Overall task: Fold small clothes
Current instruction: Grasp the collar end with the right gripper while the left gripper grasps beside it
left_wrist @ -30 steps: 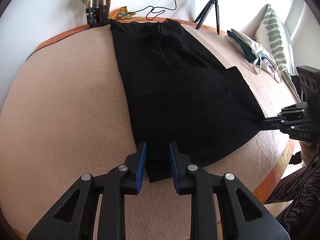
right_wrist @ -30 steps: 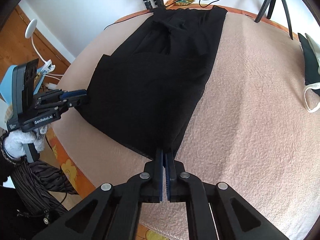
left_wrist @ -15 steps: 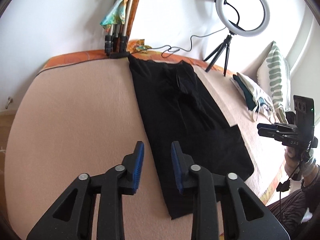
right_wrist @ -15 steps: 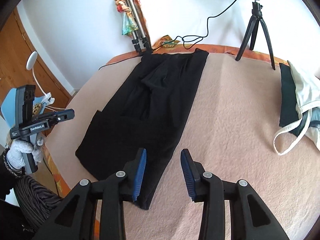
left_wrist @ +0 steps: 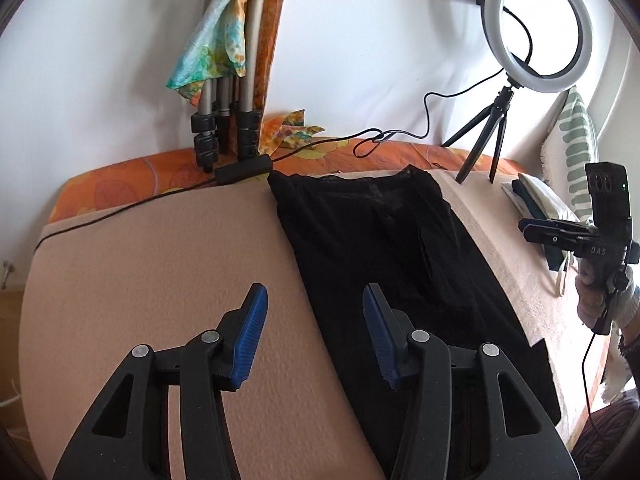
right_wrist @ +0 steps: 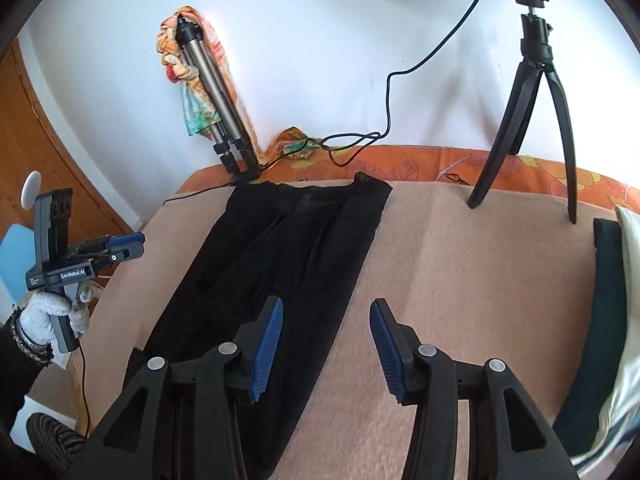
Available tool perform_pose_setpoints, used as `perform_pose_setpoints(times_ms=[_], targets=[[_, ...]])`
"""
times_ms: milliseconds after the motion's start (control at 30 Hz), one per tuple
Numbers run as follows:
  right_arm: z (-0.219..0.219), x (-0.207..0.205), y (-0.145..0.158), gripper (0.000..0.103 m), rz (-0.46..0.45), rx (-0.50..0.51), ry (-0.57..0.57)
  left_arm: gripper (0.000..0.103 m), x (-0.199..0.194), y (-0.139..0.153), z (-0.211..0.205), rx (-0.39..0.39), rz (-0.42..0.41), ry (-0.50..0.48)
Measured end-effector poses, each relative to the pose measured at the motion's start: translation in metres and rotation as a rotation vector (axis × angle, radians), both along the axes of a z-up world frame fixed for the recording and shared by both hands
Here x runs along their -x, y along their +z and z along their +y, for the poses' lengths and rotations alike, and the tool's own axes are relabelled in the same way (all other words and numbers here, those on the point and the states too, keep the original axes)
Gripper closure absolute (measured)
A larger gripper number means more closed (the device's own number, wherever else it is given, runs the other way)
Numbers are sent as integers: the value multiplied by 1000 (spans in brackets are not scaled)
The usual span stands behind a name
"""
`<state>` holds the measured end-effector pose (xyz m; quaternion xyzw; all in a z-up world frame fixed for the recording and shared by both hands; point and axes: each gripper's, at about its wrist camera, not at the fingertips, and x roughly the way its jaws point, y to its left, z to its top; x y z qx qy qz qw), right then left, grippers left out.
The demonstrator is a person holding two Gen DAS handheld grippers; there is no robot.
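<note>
A long black garment [left_wrist: 384, 264] lies flat and lengthwise on the beige blanket [left_wrist: 152, 280], its waistband at the far edge; it also shows in the right wrist view [right_wrist: 288, 256]. My left gripper [left_wrist: 314, 320] is open and empty, raised above the garment's left edge near its near end. My right gripper [right_wrist: 326, 332] is open and empty, raised above the garment's right edge. Each gripper shows in the other's view, the right one [left_wrist: 560, 232] and the left one [right_wrist: 108, 252], both held off the bed's sides.
A ring light on a small tripod [left_wrist: 536, 24] stands at the far right of the bed; its legs [right_wrist: 532, 120] show in the right wrist view. A folded tripod with a scarf [left_wrist: 224, 80] leans on the wall. Folded clothes [right_wrist: 608, 320] and a striped pillow [left_wrist: 572, 148] lie right.
My right gripper has let go of the garment's near corner and opened. Both grippers have lifted and pulled back; my left gripper's jaws have opened wider. The garment lies flat.
</note>
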<state>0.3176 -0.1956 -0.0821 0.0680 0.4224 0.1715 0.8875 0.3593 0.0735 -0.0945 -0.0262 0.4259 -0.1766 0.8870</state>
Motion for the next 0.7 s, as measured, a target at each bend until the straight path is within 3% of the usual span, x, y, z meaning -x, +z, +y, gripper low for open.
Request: perform_pose_setpoints(times_ms=[400, 500, 533, 567, 633, 667, 700], targets=[[-14, -114, -46, 59, 68, -141, -22, 56, -92, -37, -3, 89, 28, -10], [-9, -126, -52, 67, 77, -148, 3, 58, -106, -44, -3, 124, 30, -7], [-8, -128, -54, 74, 82, -150, 13, 60, -109, -46, -2, 135, 34, -6], [-6, -131, -56, 78, 87, -157, 24, 67, -112, -48, -2, 145, 40, -7], [-2, -134, -55, 103, 84, -142, 29, 80, -116, -50, -4, 147, 38, -10], [0, -134, -53, 103, 75, -113, 27, 89, -118, -50, -5, 131, 26, -4], [1, -135, -50, 103, 60, -75, 23, 90, -118, -50, -5, 125, 18, 2]])
